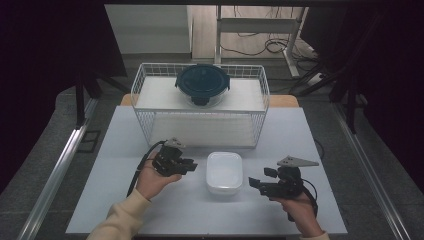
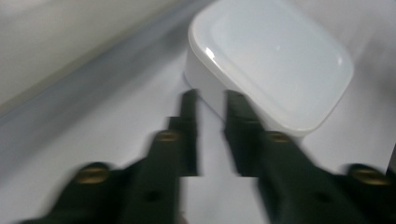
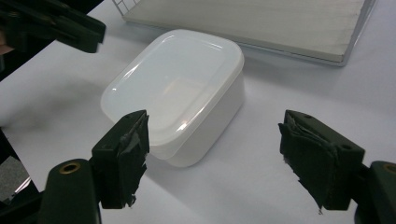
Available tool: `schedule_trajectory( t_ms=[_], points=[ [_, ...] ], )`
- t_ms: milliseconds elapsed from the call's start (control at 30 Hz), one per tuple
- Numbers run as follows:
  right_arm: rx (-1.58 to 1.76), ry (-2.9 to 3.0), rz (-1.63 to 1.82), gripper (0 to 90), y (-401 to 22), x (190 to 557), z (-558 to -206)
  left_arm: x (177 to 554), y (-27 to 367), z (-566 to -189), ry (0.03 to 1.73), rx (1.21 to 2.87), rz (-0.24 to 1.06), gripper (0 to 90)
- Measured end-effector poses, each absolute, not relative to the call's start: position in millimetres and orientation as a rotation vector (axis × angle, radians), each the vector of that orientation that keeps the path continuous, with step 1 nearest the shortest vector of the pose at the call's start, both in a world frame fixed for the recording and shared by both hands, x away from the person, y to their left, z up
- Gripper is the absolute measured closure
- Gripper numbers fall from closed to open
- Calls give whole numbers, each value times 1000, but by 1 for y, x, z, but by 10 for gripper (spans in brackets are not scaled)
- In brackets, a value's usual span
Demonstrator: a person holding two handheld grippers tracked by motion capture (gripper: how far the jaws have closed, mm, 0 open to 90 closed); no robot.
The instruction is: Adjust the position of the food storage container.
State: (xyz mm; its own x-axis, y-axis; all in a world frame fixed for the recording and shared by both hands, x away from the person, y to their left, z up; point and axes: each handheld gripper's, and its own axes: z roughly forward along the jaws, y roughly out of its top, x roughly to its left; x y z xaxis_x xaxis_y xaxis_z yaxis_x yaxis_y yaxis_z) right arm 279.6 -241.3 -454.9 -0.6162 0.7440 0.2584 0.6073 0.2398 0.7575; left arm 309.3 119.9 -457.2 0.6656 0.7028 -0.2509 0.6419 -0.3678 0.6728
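A white lidded plastic container sits on the table between both hands. My left gripper is just to its left and points at it. In the left gripper view the jaws stand a little apart with nothing between them, their tips short of the container's near corner. My right gripper is to the container's right. In the right gripper view its jaws are spread wide. The container lies ahead of them, close to the left pad, untouched. The left gripper shows beyond it.
A white wire basket stands at the back of the white table. A round glass container with a dark snap-on lid sits on the shelf inside it. The basket's edge lies just behind the white container.
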Motion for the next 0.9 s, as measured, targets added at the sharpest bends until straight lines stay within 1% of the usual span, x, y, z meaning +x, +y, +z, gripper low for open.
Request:
schedule_trajectory(
  t_ms=[67, 100, 167, 200, 300, 433, 900],
  points=[
    [1292, 2347, 1318, 239, -242, 279, -454, 304, 123, -456, 1072, 2068, 97, 431],
    [1292, 2344, 1321, 239, -242, 279, -454, 301, 125, -457, 1083, 2053, 96, 381],
    [1285, 2343, 1324, 239, -242, 279, -453, 299, 127, -457, 1098, 2053, 79, 327],
    [1282, 2342, 1324, 240, -242, 280, -453, 298, 129, -457, 1101, 2037, 74, 314],
    [1289, 2328, 1331, 239, -244, 280, -451, 296, 134, -456, 1081, 2014, 73, 293],
    [1295, 2303, 1347, 239, -250, 280, -446, 293, 139, -456, 1084, 1991, 73, 292],
    [1303, 2297, 1358, 239, -249, 281, -447, 290, 140, -453, 1080, 1983, 77, 277]
  ],
)
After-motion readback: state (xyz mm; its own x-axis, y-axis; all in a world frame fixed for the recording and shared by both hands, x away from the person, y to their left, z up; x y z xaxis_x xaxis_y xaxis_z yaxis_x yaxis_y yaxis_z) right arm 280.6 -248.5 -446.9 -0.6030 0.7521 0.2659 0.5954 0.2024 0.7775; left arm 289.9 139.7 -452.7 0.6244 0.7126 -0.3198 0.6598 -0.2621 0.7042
